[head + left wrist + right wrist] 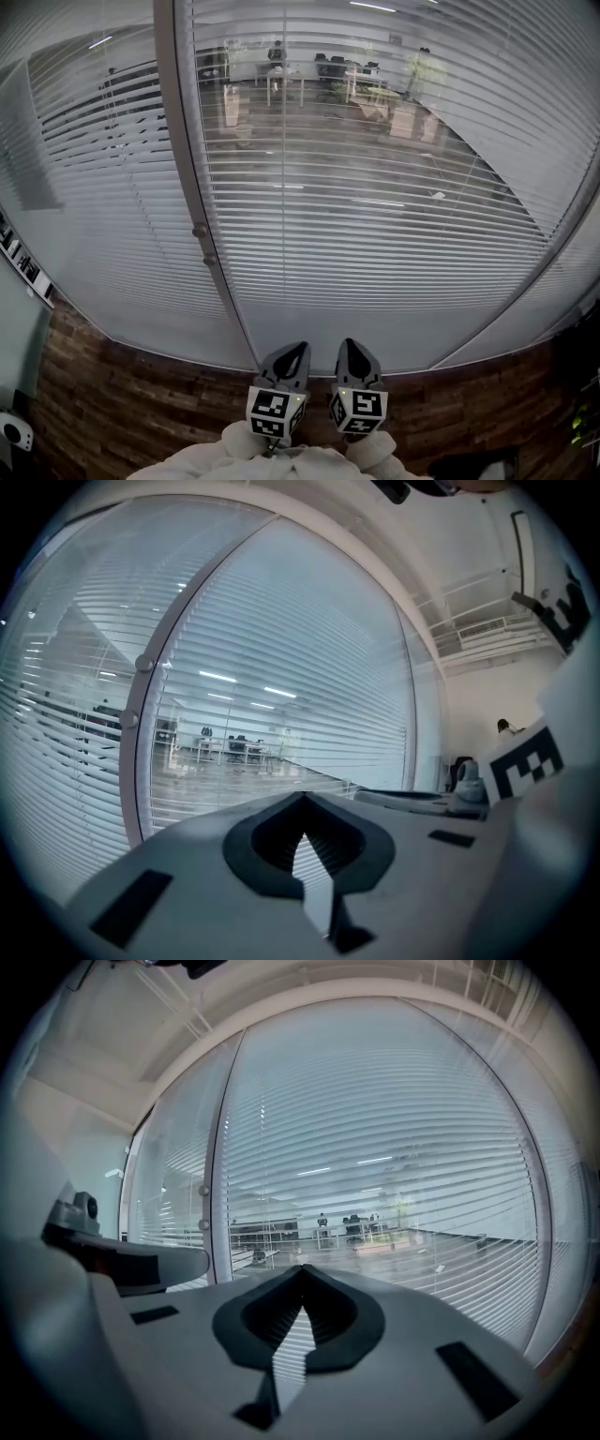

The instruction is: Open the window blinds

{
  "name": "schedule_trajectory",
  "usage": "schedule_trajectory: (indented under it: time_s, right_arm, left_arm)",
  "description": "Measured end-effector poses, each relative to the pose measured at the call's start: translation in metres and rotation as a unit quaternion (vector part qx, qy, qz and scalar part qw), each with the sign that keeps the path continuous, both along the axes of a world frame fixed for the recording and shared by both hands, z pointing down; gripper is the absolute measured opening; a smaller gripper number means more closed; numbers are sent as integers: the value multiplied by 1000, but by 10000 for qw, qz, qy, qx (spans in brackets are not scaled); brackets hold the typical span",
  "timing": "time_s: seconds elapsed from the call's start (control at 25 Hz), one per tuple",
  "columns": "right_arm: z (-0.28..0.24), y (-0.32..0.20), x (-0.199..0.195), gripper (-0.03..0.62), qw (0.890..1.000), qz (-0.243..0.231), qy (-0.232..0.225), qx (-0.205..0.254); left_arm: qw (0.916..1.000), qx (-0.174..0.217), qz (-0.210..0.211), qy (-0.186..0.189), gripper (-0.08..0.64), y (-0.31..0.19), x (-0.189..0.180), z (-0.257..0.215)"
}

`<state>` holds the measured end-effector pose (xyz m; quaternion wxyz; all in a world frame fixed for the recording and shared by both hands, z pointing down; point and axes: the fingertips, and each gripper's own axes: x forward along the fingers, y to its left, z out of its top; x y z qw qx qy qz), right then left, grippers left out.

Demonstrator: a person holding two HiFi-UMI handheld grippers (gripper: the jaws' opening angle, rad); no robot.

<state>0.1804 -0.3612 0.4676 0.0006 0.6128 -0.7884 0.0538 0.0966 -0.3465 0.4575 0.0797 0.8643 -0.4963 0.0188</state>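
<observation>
Before the glass wall, both grippers are clenched on nothing and the blinds are down.
The fingers (265,844) of the left gripper (292,354) meet at their tips with nothing held, and those of the right gripper (349,352) look the same. The two sit side by side, low in the head view above the person's pale sleeves (281,461). Both point at the window blinds (375,216), which hang lowered across the panes ahead, apart from the fingers. A room with desks and plants shows between the horizontal slats. A pale upright frame post (184,159) with two round knobs (200,230) divides the panes. A dark wooden floor (131,403) runs below the glass.
</observation>
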Motion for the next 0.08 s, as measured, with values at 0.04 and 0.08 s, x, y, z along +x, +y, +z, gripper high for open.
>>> schedule_trajectory:
  time_s: [0.04,0.08]
  right_arm:
    - [0,0,0,14,10000,-1,6,-7]
    - [1,-1,1,14,10000,-2,11,-15]
  left_arm:
    - [10000,1,-4,-3,0,0,0,0]
    - [10000,0,-7,-6,0,-1,0,0]
